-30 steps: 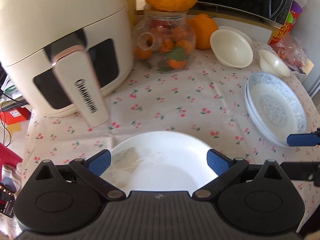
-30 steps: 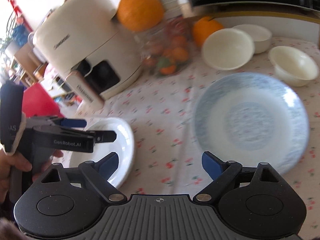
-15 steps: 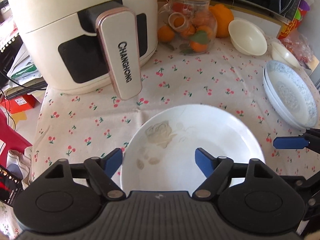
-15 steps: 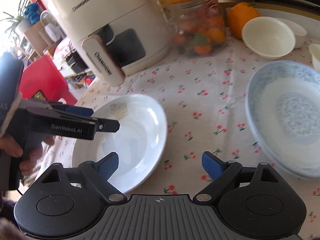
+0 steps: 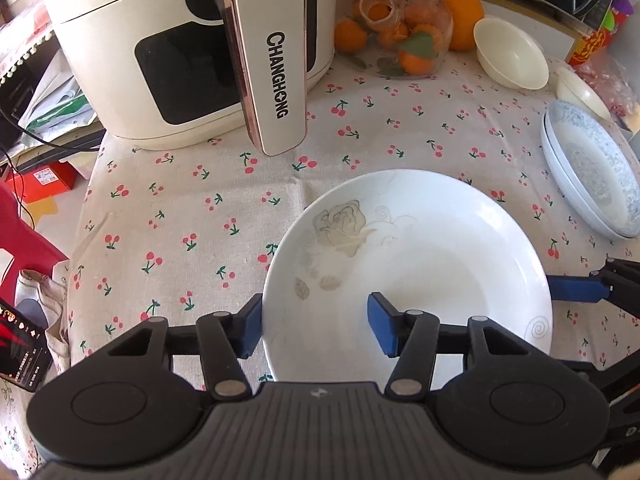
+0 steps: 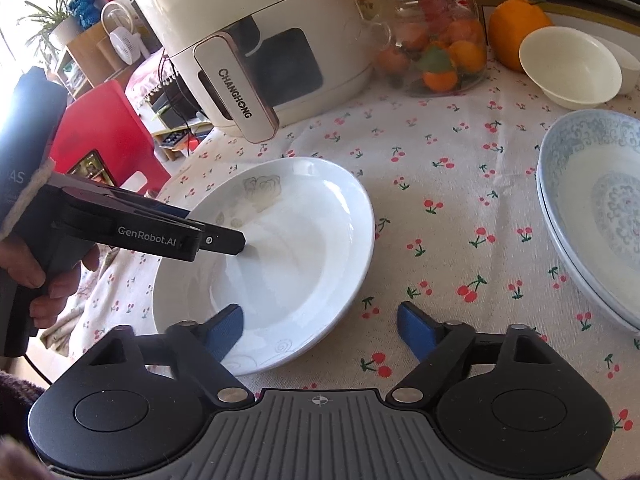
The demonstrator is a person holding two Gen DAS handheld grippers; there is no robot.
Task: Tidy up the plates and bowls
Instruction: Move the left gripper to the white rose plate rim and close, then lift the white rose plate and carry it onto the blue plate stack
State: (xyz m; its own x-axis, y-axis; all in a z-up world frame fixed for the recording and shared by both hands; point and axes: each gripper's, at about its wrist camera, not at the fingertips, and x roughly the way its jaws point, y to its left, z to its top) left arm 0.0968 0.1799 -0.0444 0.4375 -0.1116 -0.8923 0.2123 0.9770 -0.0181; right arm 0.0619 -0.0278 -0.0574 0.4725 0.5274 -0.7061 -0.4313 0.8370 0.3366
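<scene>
Hand-held gripper on my left (image 5: 314, 330) straddles the near-left rim of the white plate (image 5: 420, 264) resting on the surface (image 5: 180, 220), fingers spread, presumably to grip it for stacking; my right hand-held gripper (image 6: 320, 330) hovers spread beside it.

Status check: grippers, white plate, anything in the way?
Left gripper open, straddling white plate rim. Right gripper open, at its near edge. Blue plates stacked right.

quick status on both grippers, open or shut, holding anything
left gripper: open, jaws straddling the near-left rim of the white plate, not clamped.
right gripper: open, holding nothing, one finger over the plate's edge.
</scene>
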